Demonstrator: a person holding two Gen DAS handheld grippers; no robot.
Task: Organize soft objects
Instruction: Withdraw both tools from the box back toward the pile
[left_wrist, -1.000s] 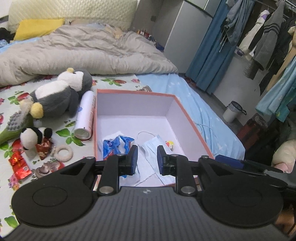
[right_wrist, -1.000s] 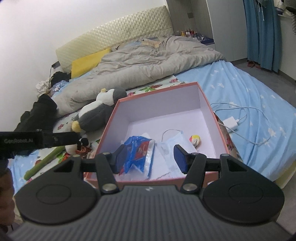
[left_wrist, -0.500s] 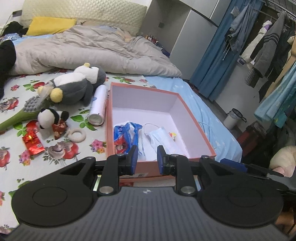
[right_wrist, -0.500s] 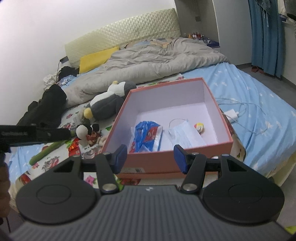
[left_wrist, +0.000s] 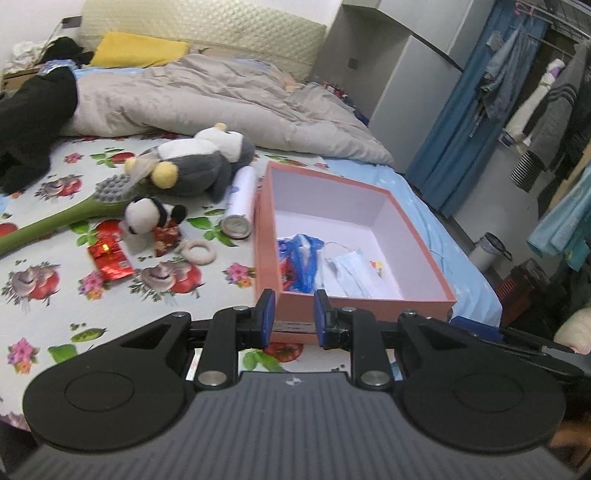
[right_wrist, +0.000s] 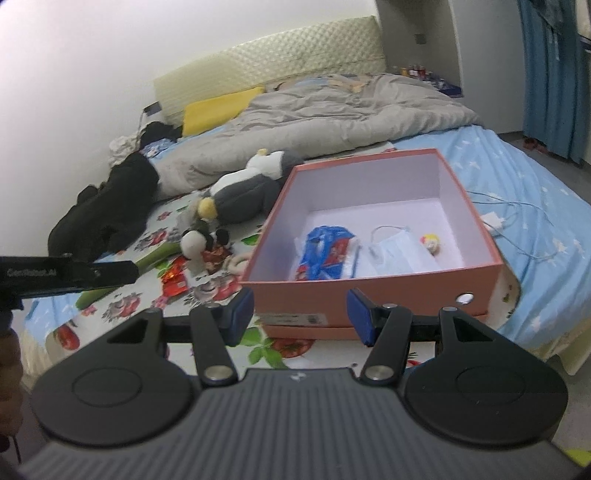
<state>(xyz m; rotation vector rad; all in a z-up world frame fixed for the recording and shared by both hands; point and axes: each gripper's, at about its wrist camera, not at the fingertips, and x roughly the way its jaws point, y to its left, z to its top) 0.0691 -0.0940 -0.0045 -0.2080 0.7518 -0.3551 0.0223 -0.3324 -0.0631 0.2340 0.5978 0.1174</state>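
On the far left of the left wrist view a black garment (left_wrist: 33, 122) is heaped on the floral sheet (left_wrist: 44, 295). Next comes a green long-handled brush (left_wrist: 62, 218) with a grey bristle head, lying flat. A grey-and-white penguin plush (left_wrist: 195, 166) lies on its side past the brush head. Just in front of it sits a small panda plush (left_wrist: 147, 218), with a red packet (left_wrist: 110, 260) near it on the sheet and a pale ring (left_wrist: 197, 251) just beside. A white cylinder can (left_wrist: 242, 203) lies along the left wall of the pink box (left_wrist: 266, 236), close to it; can't tell if touching.

My left gripper (left_wrist: 291, 314) is empty, fingers parted by a narrow gap, nothing between the blue pads (left_wrist: 267, 310). It hangs in front of the box's near wall.

Inside the box: blue plastic bag (left_wrist: 299, 262) at near left, blue face mask (left_wrist: 351, 269) beside it and overlapping its edge, small yellow-red toy (left_wrist: 376, 265) further right. All on the box floor.

My right gripper (right_wrist: 301, 314) is empty too, fingers spread wider, nothing gripped. In its view the box sits straight ahead, beyond the fingertips. Right of the box a white charger with cable (right_wrist: 495, 219) lies on the blue starred sheet (right_wrist: 535, 206). The grey duvet (right_wrist: 332, 122) is bunched behind everything.
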